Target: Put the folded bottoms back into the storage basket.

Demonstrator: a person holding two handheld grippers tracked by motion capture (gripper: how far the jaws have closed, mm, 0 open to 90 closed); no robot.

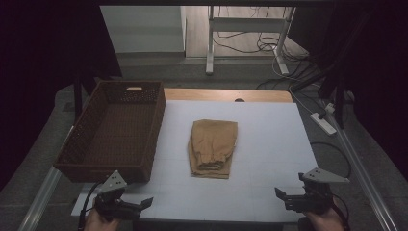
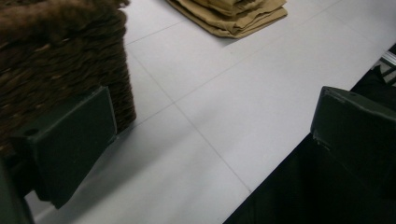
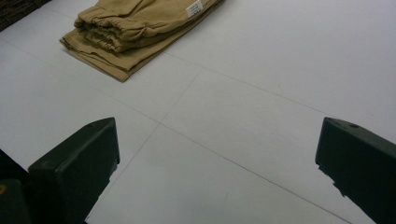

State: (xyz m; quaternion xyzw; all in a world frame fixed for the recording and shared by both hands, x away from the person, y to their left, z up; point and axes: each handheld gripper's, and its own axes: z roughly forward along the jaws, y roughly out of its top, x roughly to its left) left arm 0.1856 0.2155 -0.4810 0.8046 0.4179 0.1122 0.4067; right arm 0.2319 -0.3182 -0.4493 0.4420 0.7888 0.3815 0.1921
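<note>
Tan folded trousers (image 1: 212, 147) lie mid-table (image 1: 269, 134) — a brown wicker basket (image 1: 113, 130) just to their left. Left tongs (image 1: 137, 206) and right tongs (image 1: 284, 196) hover at the near edge, both wide open, holding nothing.

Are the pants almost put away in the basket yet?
Not yet. The tan pants already lie folded on the white table. Nothing is in hand: the left claw and right claw are open at the near edge. Still left: lifting them into the empty wicker basket.
</note>
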